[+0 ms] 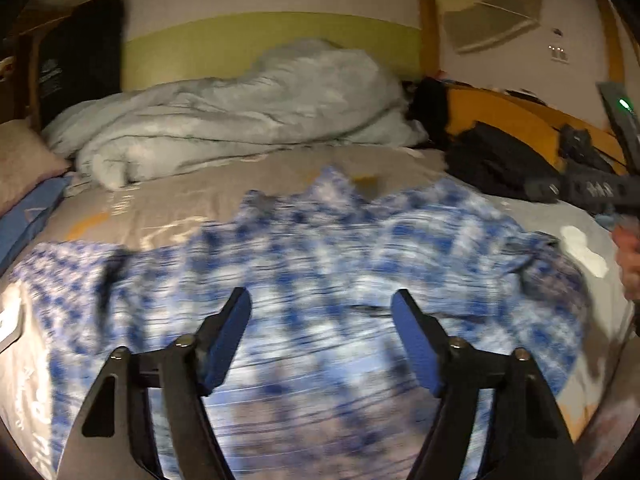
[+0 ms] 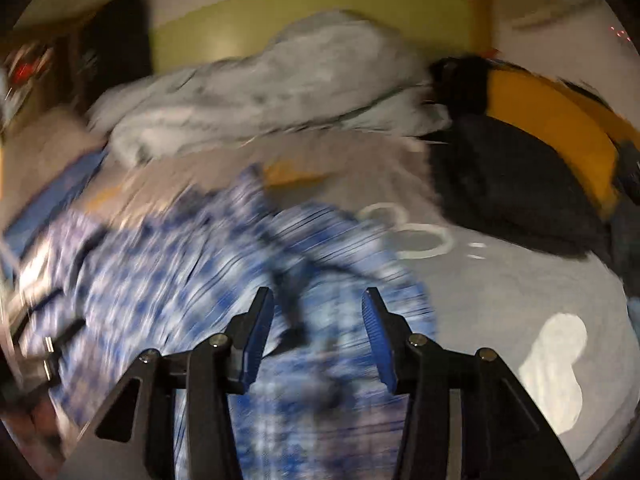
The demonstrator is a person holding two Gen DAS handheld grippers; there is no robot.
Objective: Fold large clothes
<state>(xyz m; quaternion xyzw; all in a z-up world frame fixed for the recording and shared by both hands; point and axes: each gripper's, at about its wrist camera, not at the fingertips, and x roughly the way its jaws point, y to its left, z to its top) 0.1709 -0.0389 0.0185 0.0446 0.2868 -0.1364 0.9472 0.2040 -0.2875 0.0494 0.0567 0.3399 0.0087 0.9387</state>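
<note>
Left wrist view
Left gripper: jaws apart, nothing between the blue pads; it hangs over the shirt, and whether it touches the cloth cannot be told through the blur.
Shirt: blue-and-white checked, spread across the near half of the bed, reaching close to its left edge; heavily blurred.
Bed: grey-beige printed cover, bare beyond the shirt.
Quilt: pale blue-grey, bunched along the far edge of the bed against the wall.
Pillow: pinkish, at the far left corner.
Dark bundle: black cloth at the far right corner, beside an orange board.
Right gripper: only part of its dark body shows at the right edge, with a hand below it.

Right wrist view
Right gripper: jaws apart, pads clear of the cloth, above the right edge of the shirt.
Shirt, position: left and centre of the bed; the grey cover lies bare to its right.
Quilt: along the far edge.
Dark bundle: far right corner.
</note>
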